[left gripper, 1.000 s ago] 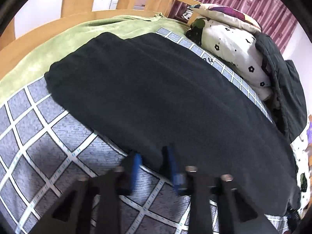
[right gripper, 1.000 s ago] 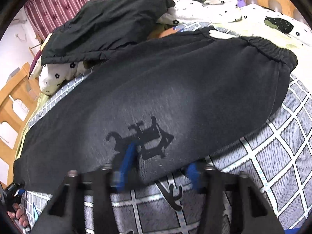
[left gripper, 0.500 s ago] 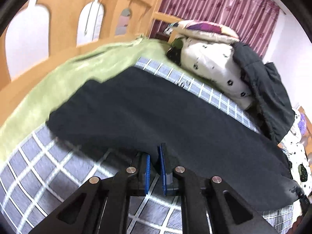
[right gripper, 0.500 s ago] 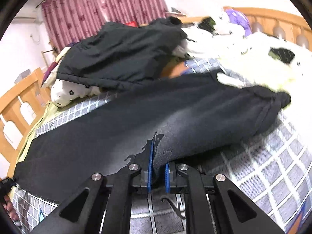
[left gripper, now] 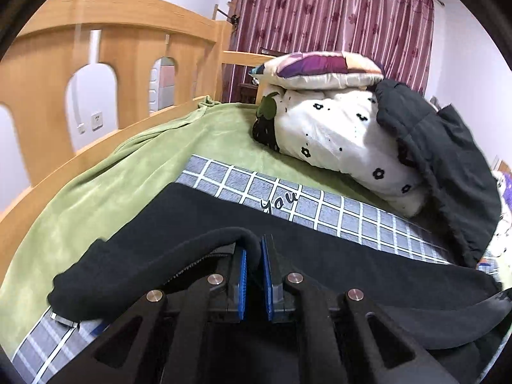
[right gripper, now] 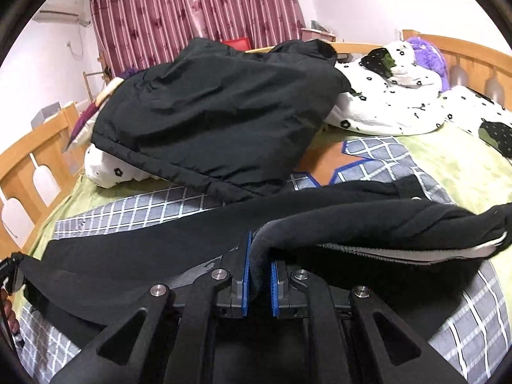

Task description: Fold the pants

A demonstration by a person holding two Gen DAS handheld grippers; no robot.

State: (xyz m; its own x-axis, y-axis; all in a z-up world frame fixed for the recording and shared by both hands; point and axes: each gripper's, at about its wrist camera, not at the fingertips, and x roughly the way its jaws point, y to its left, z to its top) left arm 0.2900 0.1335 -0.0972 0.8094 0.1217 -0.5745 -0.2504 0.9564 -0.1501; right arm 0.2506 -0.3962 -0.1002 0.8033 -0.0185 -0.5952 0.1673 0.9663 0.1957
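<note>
The near edge of the black pants (left gripper: 320, 256) drops below both cameras, so how much cloth hangs under the grippers cannot be told. In the right wrist view the pants' (right gripper: 160, 256) left end runs off toward the frame edge, where a blurred dark object and what may be fingers are only partly visible. The print on the fabric is mostly covered by the lifted fold.

The left gripper (left gripper: 254, 275) has its blue-padded jaws drawn nearly together, pinching a raised ridge of the pants' near edge; the cloth arches up from the jaws and falls away to the left. The right gripper (right gripper: 258, 275) likewise has its jaws closed on a thick fold, which curls rightward and shows a pale inner lining with a ribbed edge.

Both grippers point across the bed, roughly level, with the held edges lifted off the grey checked sheet (left gripper: 320, 204) while the rest of the pants lies flat on it. Beyond lie a green blanket (left gripper: 144, 166), a white flower-print quilt (left gripper: 336, 134) and a black jacket (right gripper: 217, 112), near the wooden bed rail (left gripper: 96, 48).
</note>
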